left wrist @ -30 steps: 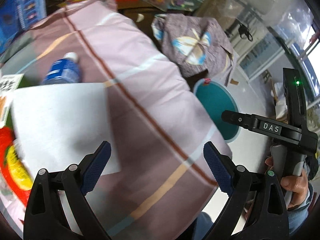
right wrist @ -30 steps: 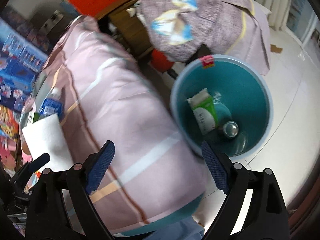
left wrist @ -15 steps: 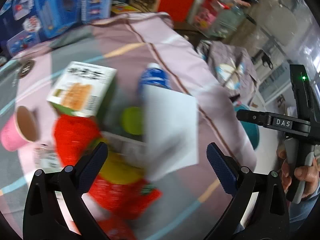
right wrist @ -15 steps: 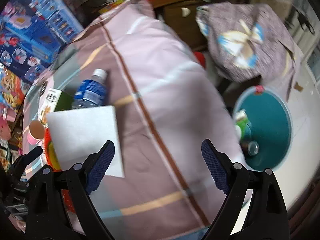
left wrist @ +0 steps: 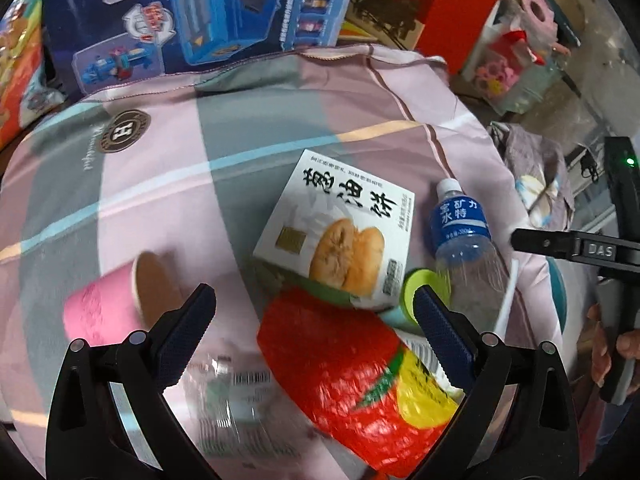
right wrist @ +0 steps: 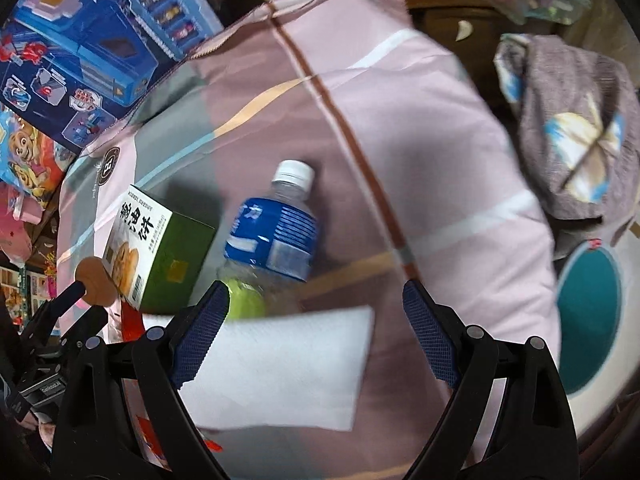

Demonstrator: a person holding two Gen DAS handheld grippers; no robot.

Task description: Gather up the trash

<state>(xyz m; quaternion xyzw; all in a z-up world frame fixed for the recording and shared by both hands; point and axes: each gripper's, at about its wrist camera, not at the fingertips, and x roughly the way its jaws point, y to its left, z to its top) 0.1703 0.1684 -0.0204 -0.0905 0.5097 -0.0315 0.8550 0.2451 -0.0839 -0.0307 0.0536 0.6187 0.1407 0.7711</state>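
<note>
Both the left gripper (left wrist: 314,314) and the right gripper (right wrist: 316,312) are held wide apart, with nothing grasped. A snack box (left wrist: 340,228), water bottle (right wrist: 274,224), red wrapper (left wrist: 352,388), pink cup (left wrist: 116,304) and white paper (right wrist: 280,364) are clustered on the cloth-covered table (right wrist: 420,128). A teal bin (right wrist: 588,320) is seen beside the table, on the floor.

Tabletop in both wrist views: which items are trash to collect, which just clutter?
Job:
clear plastic water bottle with blue label
pastry carton, white and green
pink paper cup
red snack bag
teal bin

Clutter:
blue toy boxes
patterned grey cloth
</note>
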